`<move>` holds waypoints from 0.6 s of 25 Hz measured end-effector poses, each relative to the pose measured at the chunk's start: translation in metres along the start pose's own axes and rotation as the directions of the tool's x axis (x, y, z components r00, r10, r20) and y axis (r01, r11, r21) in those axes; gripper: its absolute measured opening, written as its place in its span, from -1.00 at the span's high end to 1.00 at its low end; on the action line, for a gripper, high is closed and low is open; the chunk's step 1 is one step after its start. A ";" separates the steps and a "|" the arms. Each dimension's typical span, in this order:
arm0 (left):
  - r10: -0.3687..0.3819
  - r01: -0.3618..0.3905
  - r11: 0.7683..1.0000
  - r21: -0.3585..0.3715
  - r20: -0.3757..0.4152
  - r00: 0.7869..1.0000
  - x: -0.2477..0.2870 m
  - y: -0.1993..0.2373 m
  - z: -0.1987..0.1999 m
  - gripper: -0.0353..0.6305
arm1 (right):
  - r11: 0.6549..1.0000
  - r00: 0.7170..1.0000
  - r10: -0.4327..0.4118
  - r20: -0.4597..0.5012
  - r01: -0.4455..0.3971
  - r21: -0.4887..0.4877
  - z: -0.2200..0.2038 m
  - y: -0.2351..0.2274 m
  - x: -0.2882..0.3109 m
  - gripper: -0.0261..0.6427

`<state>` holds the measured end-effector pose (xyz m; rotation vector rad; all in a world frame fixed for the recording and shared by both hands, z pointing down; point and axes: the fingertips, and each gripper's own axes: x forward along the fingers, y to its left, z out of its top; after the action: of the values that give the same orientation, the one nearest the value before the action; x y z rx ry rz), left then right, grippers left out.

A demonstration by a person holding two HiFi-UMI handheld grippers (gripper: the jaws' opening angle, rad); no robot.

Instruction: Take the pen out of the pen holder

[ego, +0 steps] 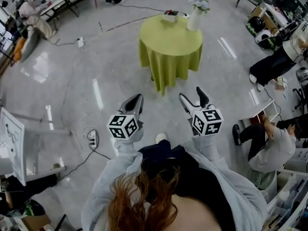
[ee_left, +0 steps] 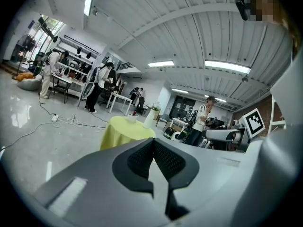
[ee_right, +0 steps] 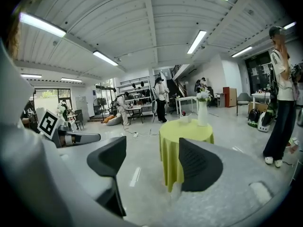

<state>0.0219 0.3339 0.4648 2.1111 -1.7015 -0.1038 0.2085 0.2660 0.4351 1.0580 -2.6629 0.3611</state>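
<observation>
Approach step: well short of the green-draped surface (ego: 171, 40), left claw (ego: 136, 101) pressed together, right claw (ego: 193, 98) spread, empty. Pen holder (ego: 170, 17) at far rim near vase (ego: 194, 19); pen too small to confirm. Next, likely: closing in, then reaching.

I seem to be in an open lab or workshop: polished grey floor (ego: 57, 95) trailing cables (ee_left: 68, 121), work desks (ee_left: 64, 79) with people (ee_left: 100, 86) busy (distant, blurry), strip lights (ee_right: 199, 40) under a ribbed ceiling (ee_right: 142, 27).
</observation>
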 end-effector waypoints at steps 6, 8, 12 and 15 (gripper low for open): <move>0.029 -0.031 0.999 -0.045 -0.049 0.998 -0.011 0.013 -0.024 0.84 | 0.999 0.999 0.035 -0.041 -0.035 0.002 -0.010 0.011 0.016 -0.10; 0.043 -0.046 0.997 -0.058 -0.053 0.998 -0.014 0.018 -0.026 0.84 | 0.999 0.997 0.052 -0.066 -0.052 -0.002 -0.013 0.016 0.024 -0.10; 0.081 -0.085 0.993 -0.078 -0.057 0.995 -0.020 0.032 -0.025 0.84 | 0.995 0.992 0.094 -0.084 -0.095 -0.006 -0.010 0.027 0.042 -0.10; 0.100 -0.105 0.991 -0.086 -0.055 0.993 -0.019 0.043 -0.022 0.84 | 0.993 0.989 0.121 -0.090 -0.122 -0.003 -0.008 0.033 0.058 -0.10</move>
<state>-0.0153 0.3514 0.4973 1.9420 -1.7394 -0.0926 0.1462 0.2549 0.4573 0.8578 -2.6528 0.4111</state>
